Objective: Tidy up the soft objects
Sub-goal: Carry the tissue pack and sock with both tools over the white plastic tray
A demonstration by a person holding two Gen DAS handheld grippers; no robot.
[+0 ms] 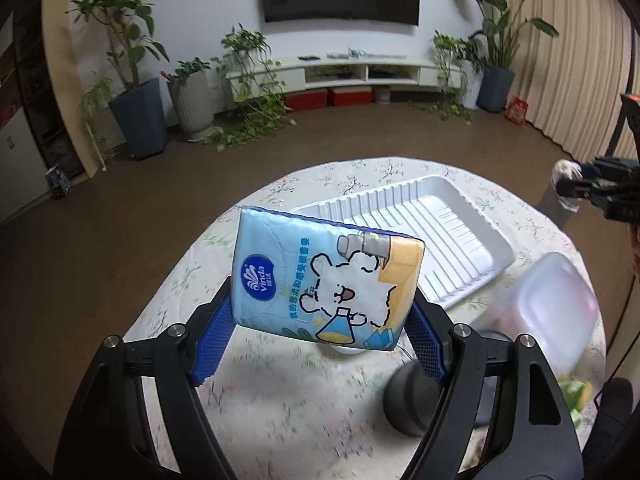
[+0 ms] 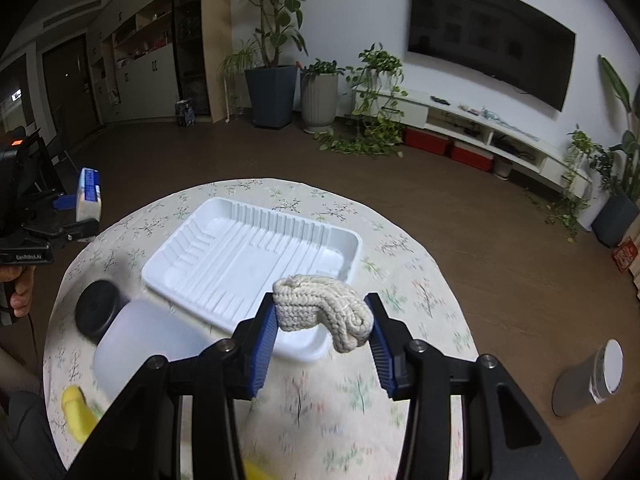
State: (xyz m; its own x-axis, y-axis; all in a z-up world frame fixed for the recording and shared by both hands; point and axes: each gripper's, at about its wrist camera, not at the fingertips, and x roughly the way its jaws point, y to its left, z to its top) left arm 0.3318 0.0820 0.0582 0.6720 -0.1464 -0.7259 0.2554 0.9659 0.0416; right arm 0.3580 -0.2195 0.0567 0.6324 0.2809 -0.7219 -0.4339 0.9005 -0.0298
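"Vinda" is printed on the blue tissue pack (image 1: 326,280)

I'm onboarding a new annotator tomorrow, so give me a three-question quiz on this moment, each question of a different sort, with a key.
1. True or false: the white ribbed tray already holds a soft item.
2. Multiple choice: the left hand-held gripper is shut on (A) a knitted rope bundle, (B) a blue tissue pack, (C) a black round lid.
3. Fill in: the right hand-held gripper clamps a cream-coloured ______ above the tray's near edge.

Key: 1 false, the tray shows only its ribbed floor; 2 B; 3 knitted rope bundle.
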